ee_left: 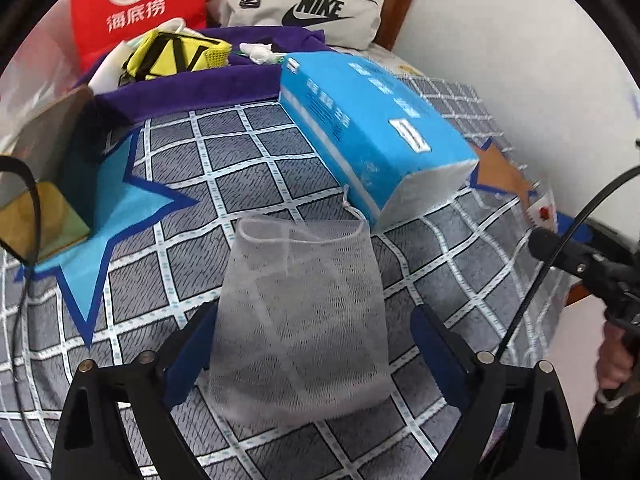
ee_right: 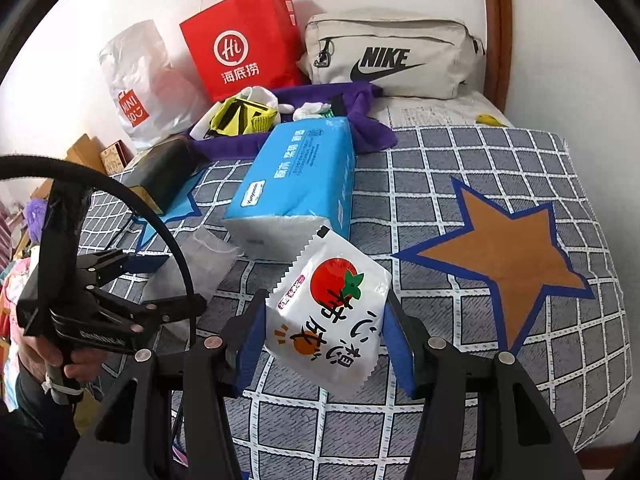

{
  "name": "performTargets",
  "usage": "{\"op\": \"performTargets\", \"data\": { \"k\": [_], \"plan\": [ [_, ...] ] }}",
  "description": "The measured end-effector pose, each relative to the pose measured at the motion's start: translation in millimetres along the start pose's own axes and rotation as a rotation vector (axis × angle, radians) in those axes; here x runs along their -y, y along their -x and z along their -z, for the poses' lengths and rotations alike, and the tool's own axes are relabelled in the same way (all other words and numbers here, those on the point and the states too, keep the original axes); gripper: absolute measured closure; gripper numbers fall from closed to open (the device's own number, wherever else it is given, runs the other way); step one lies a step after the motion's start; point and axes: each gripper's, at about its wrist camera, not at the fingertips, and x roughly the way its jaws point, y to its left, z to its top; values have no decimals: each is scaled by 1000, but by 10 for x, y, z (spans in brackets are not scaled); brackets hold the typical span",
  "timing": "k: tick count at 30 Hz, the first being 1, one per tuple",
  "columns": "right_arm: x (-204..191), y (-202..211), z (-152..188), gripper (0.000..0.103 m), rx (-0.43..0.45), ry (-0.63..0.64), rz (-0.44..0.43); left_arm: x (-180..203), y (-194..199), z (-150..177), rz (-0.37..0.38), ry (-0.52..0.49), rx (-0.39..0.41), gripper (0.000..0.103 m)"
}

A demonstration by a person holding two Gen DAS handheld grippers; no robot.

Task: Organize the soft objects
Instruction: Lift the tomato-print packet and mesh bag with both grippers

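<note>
Lay lengthwise between the spread, untouching jaws of the left gripper (ee_left: 312, 344), centre frame: white mesh drawstring pouch (ee_left: 300, 320). Clamped in right gripper (ee_right: 324, 340): white tomato-printed packet (ee_right: 328, 316).

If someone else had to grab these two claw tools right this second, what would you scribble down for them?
Left gripper: open, with the white mesh bag lying loose between its fingers on the checked bedspread.
Right gripper: shut on the white tomato-print packet, held above the bed.
Blue tissue pack lies mid-bed; the purple cloth and yellow pouch are behind it.
Done: nothing visibly sorted.
Left: place the packet, then the rest.
</note>
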Motion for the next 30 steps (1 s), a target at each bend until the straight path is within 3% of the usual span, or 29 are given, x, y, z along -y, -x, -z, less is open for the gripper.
{"op": "performTargets", "data": {
  "k": [8,12,16,18,27,30],
  "plan": [
    [28,-60,84,48,-13,-12,-10,187,-84,55,-123,-103,4,1],
    [67,-38,103,48,-9,-19,-10,131,-18,34,-144,-66,28,23],
    [48,4,104,48,0,-15,-8,31,32,-32,-141,-28,37,55],
    [30,22,106,48,5,-11,-11,5,48,-48,-124,-28,35,65],
    [-138,89,103,48,23,17,-26,-45,158,-44,-99,-18,28,83],
    [-210,91,114,48,18,29,-34,-63,243,-30,-94,-14,35,83]
  ]
}}
